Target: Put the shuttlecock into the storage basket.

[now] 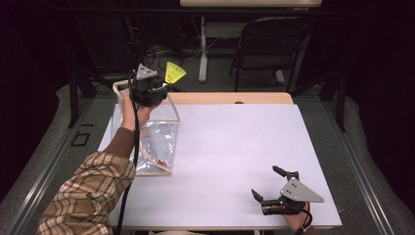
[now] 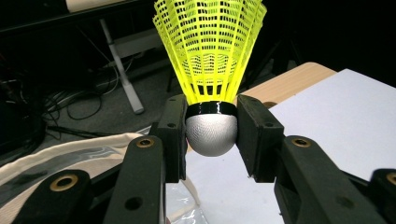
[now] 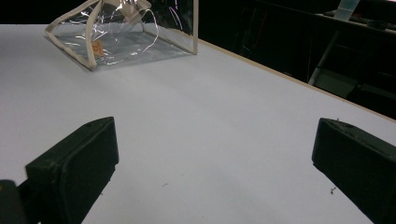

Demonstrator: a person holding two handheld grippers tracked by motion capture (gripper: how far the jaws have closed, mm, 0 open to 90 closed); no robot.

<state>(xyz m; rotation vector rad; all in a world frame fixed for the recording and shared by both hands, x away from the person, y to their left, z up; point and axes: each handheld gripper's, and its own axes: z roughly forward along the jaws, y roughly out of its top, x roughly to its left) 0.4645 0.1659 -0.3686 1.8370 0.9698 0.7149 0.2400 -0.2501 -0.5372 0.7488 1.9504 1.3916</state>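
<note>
A: One yellow shuttlecock is pinched at its rounded silver base by the left gripper, raised over the tabletop's far left corner, above a clear bag.

B: We judge it very light, its mesh skirt easily crushed; the firm base is where we hold it.

A: The left gripper view shows us that grip; the high view adds the right gripper, jaws spread wide and holding nothing, near the front right corner.
</note>
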